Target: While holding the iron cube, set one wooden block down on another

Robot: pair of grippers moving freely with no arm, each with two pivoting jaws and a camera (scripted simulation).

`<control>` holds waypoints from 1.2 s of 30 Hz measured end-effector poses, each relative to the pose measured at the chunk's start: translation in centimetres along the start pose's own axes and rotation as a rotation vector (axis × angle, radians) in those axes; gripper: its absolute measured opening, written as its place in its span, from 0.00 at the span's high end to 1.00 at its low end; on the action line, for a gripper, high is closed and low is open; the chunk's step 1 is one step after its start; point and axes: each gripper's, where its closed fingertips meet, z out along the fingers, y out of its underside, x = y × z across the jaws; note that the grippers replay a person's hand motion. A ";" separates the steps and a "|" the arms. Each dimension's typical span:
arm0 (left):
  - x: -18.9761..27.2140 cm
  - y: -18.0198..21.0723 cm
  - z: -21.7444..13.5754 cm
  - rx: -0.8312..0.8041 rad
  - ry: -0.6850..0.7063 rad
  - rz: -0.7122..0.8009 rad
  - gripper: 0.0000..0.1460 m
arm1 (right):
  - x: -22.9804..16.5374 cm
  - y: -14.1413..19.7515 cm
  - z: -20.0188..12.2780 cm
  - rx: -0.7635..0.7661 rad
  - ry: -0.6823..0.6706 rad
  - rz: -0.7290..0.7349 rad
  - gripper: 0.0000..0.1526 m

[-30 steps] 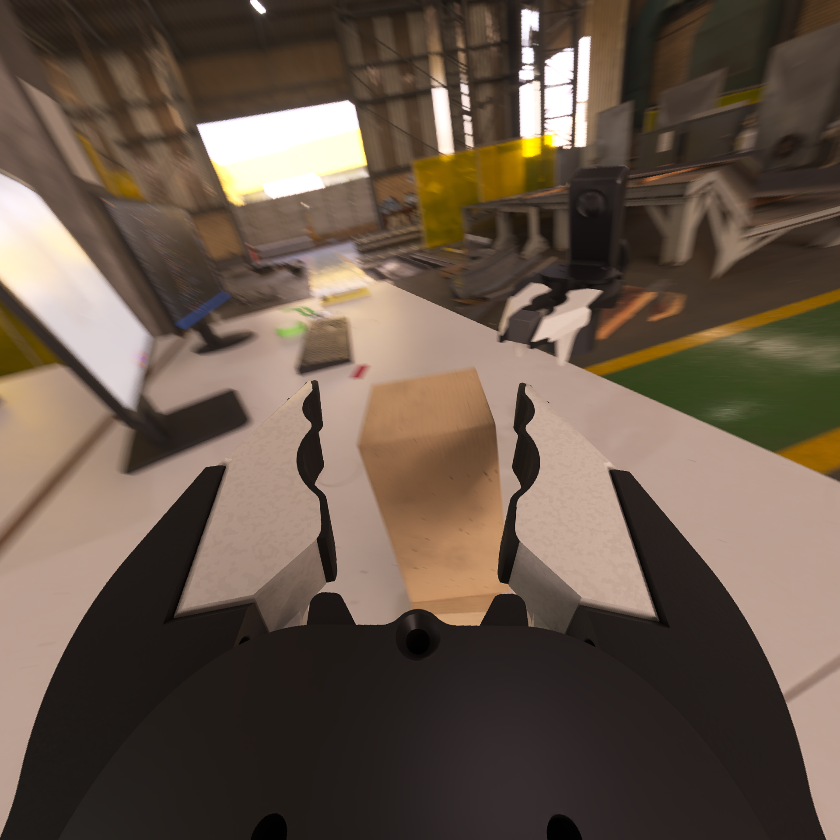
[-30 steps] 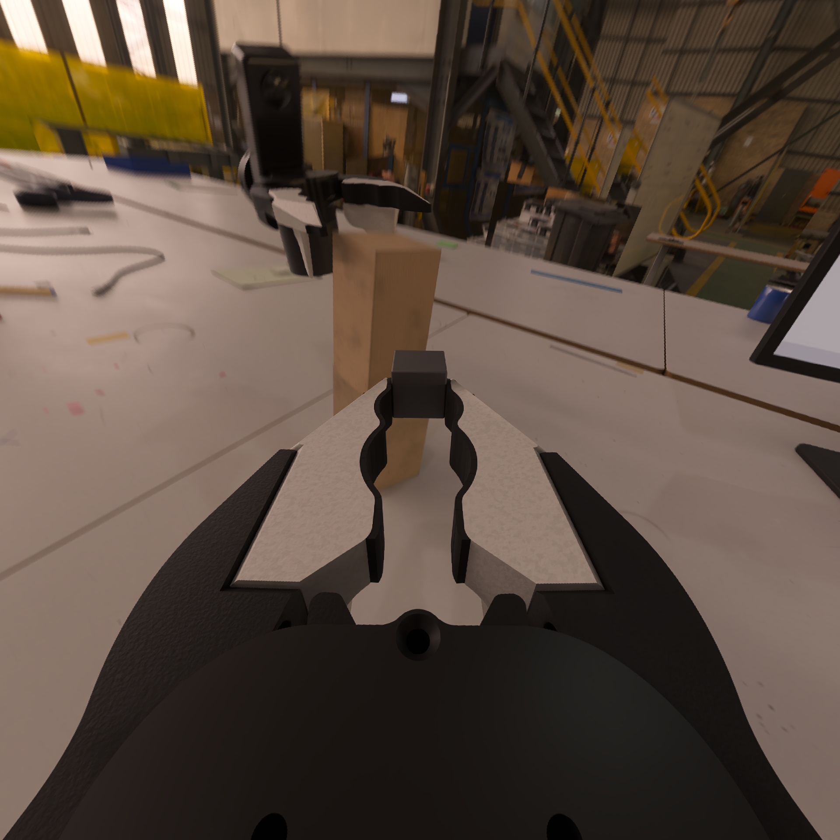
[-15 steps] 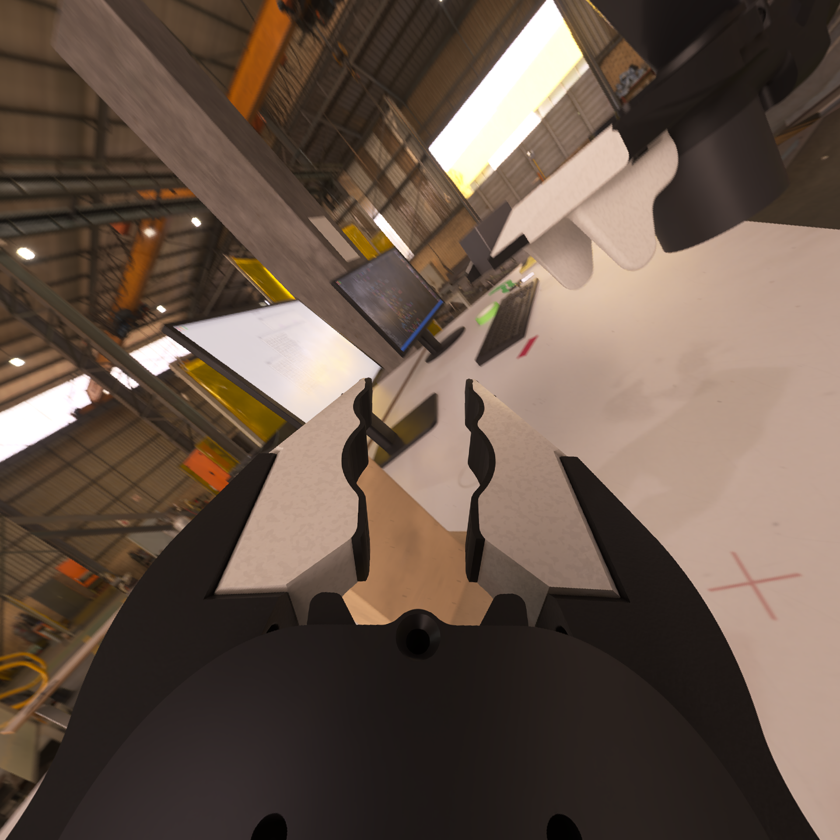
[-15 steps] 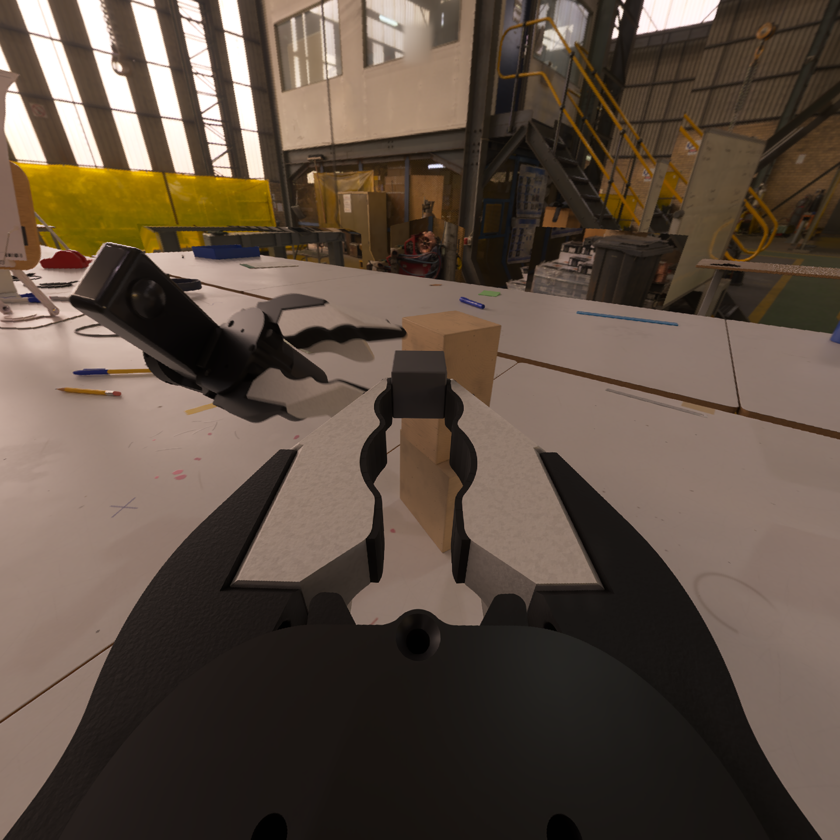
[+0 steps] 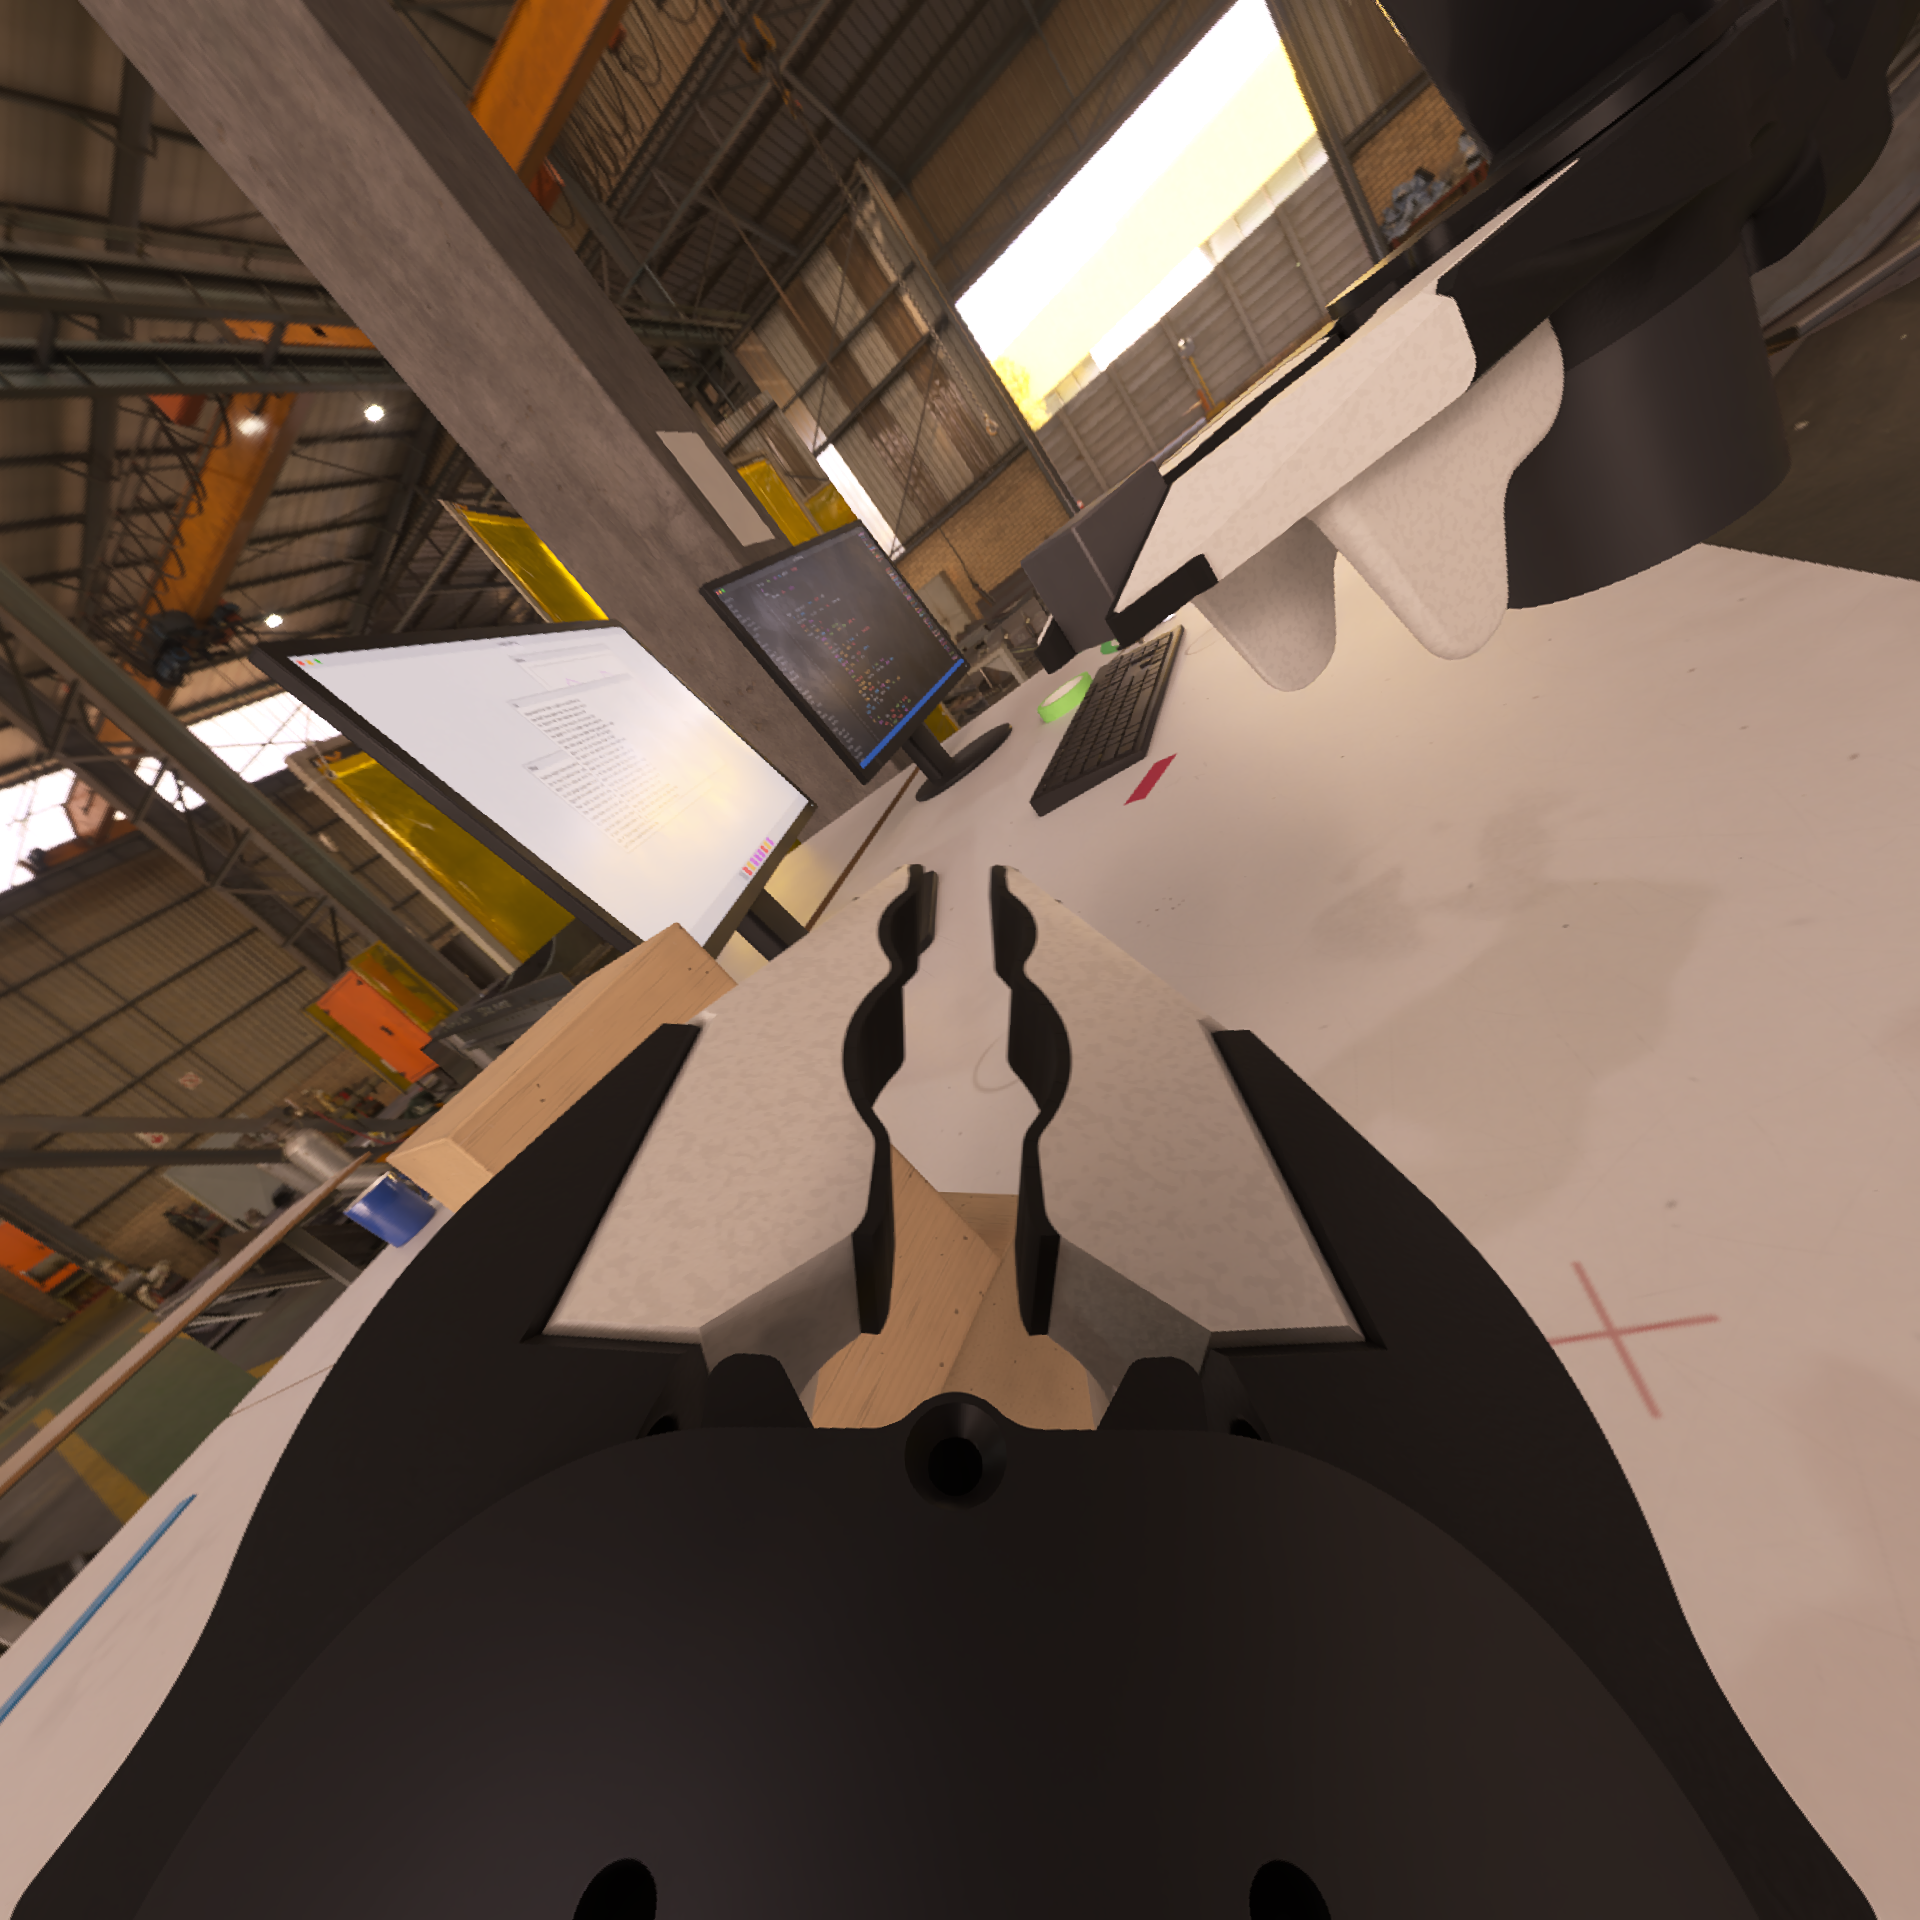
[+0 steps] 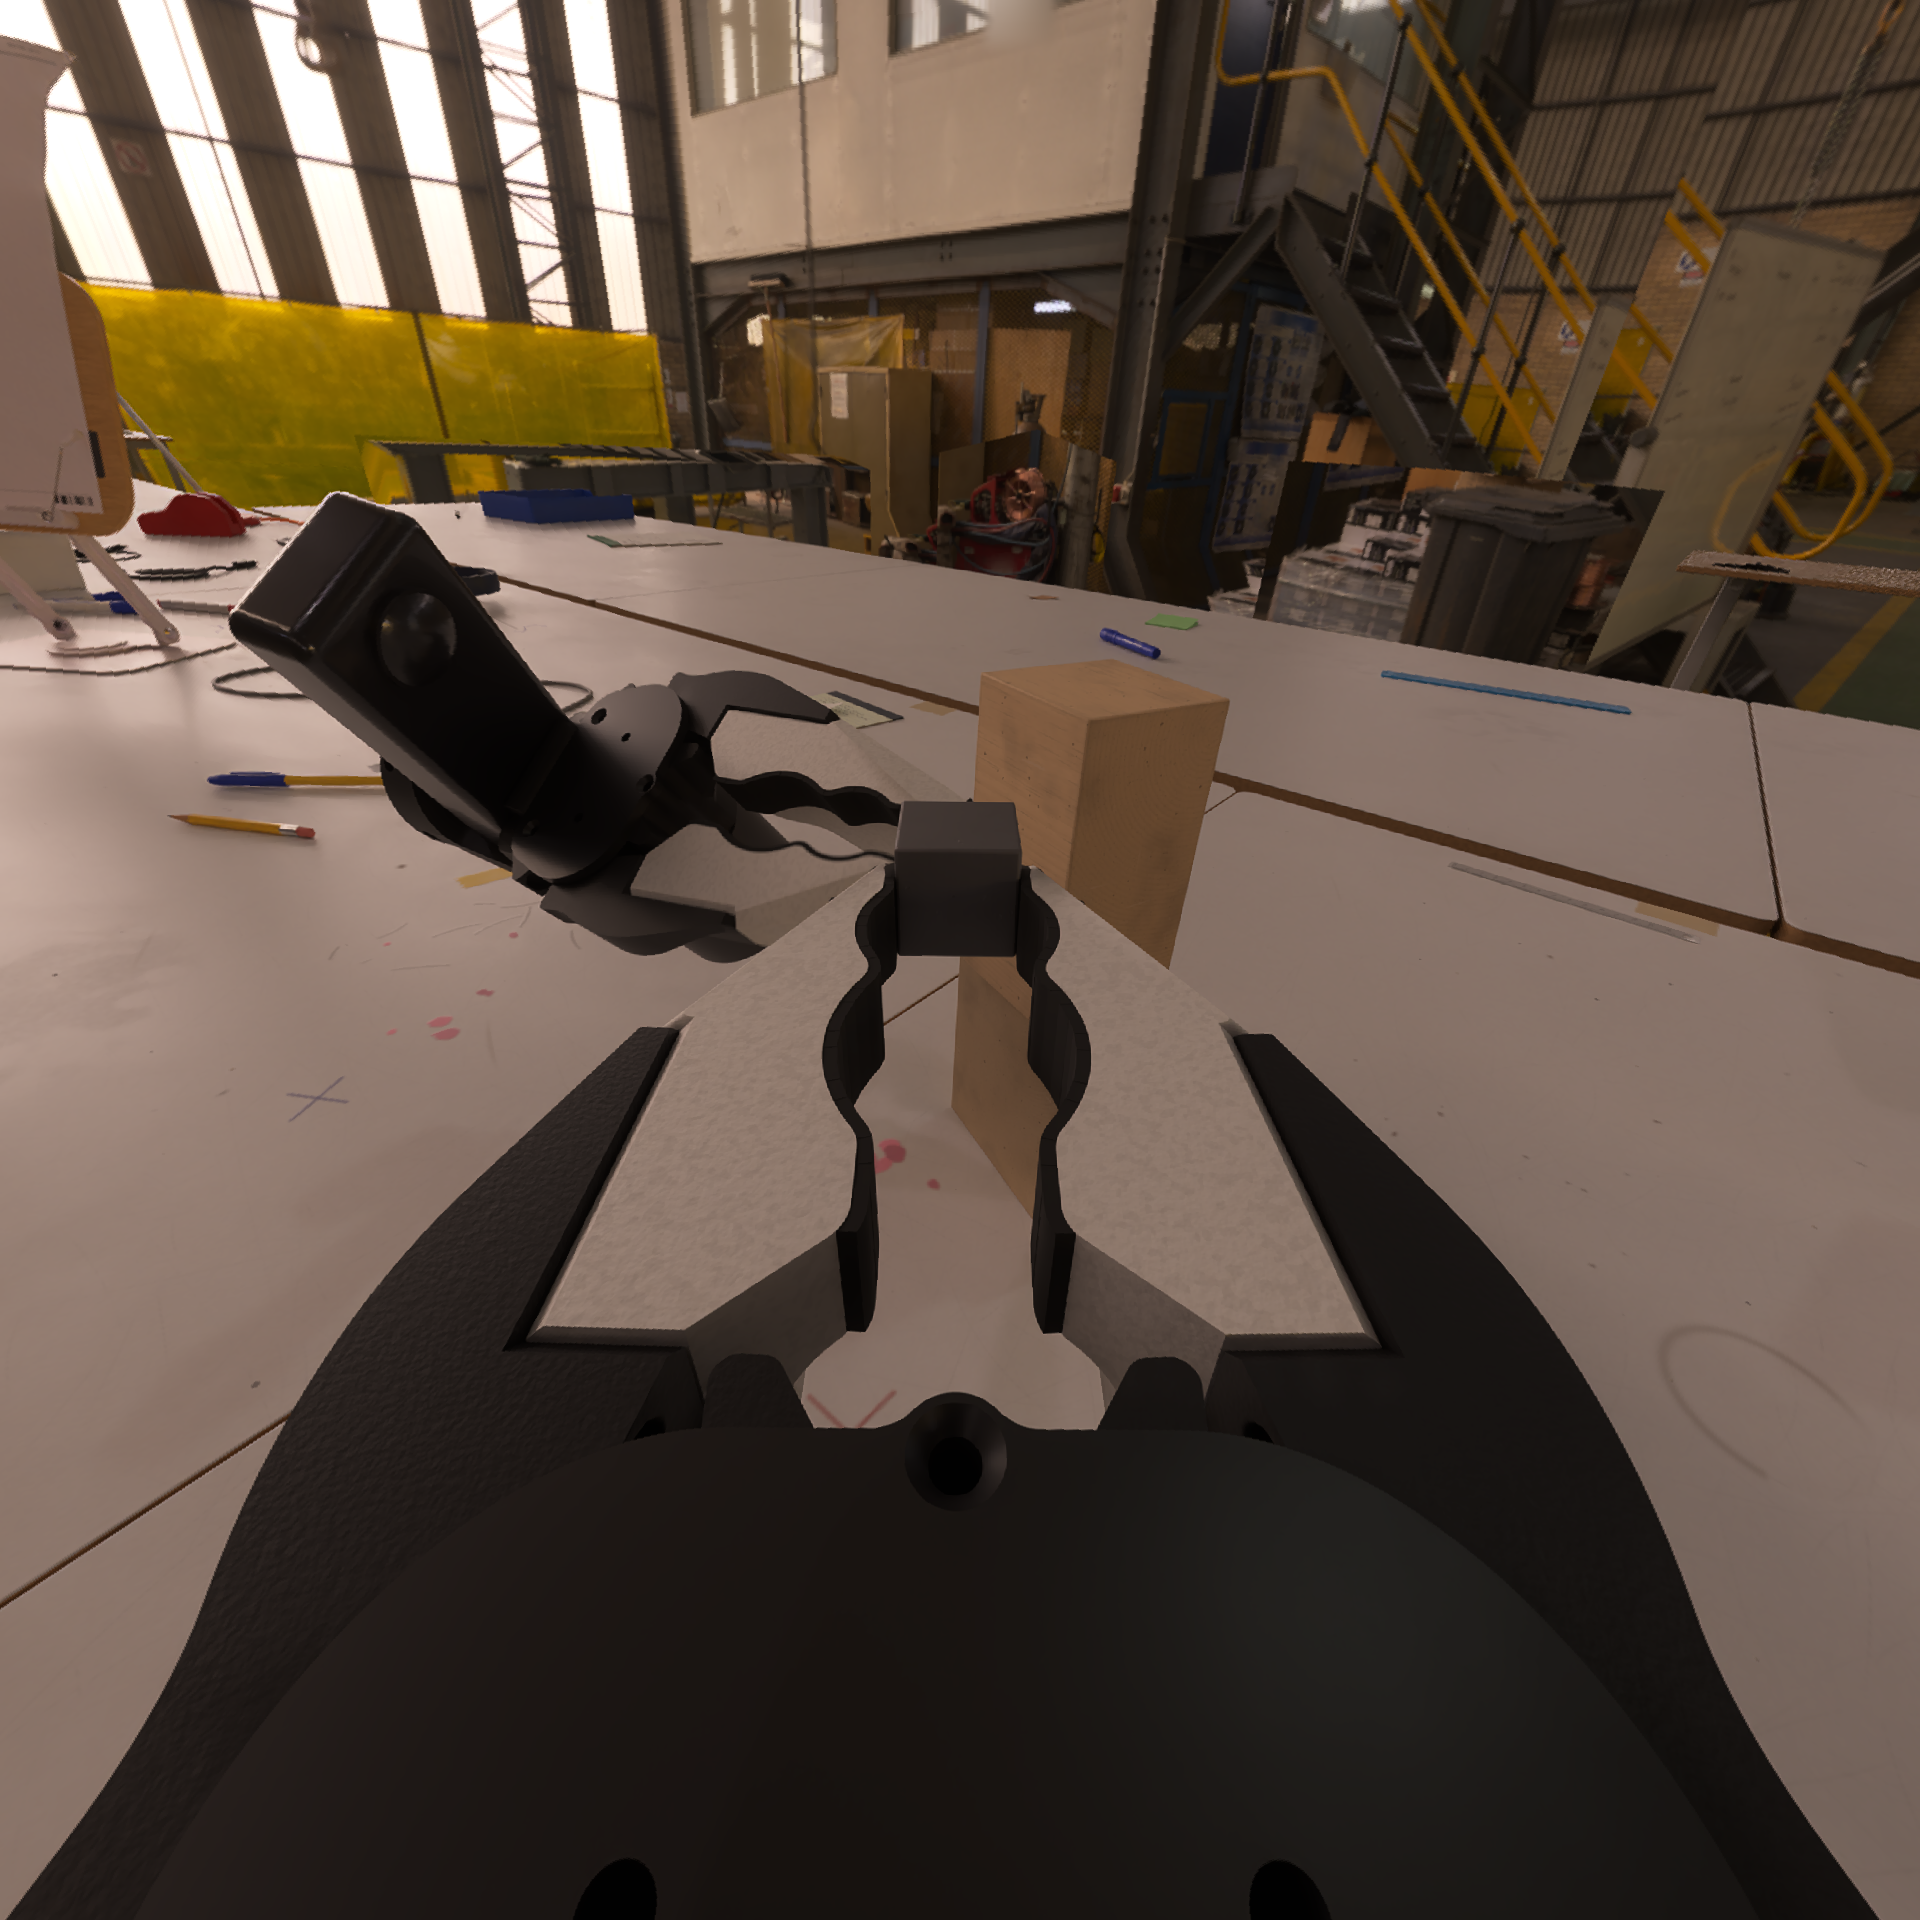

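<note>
Two tools are in view. The right tool [image 6: 957, 896] is clenched on the single iron cube [image 6: 954, 847], a small dark grey block pinched at the very ends of its fingers and held above the tabletop [image 6: 1455, 1091]. The left tool [image 5: 963, 894] grips nothing: its two fingers are drawn close with a narrow slit between them, and only bare tabletop shows through that slit at the tips. In the right wrist view it lies tilted over, just beside the cube on the left and clear of the wood. There are two wooden blocks, one on the other. The upper wooden block [image 6: 1101, 790] rests on the lower wooden block [image 6: 992, 1081], making one upright stack. The stack stands on the tabletop well in from the far edge, straight behind the held cube. The right tool's fingers hide part of the lower one. In the left wrist view pale wood shows behind the finger roots and off to the left. Two monitors stand along one tabletop edge, one bright [image 5: 551, 769] and one dark [image 5: 842, 644]. One black keyboard [image 5: 1112, 722] lies near them. One red cross mark [image 5: 1610, 1335] is on the tabletop. Toward the left edge lie one pencil [image 6: 244, 826] and one blue pen [image 6: 291, 779]. A second blue pen [image 6: 1129, 644] lies near the far edge.
</note>
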 end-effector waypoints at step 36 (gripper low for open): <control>0.4 3.2 -0.8 -0.049 0.053 0.468 0.98 | 0.1 2.6 0.0 -0.135 0.004 -0.122 0.86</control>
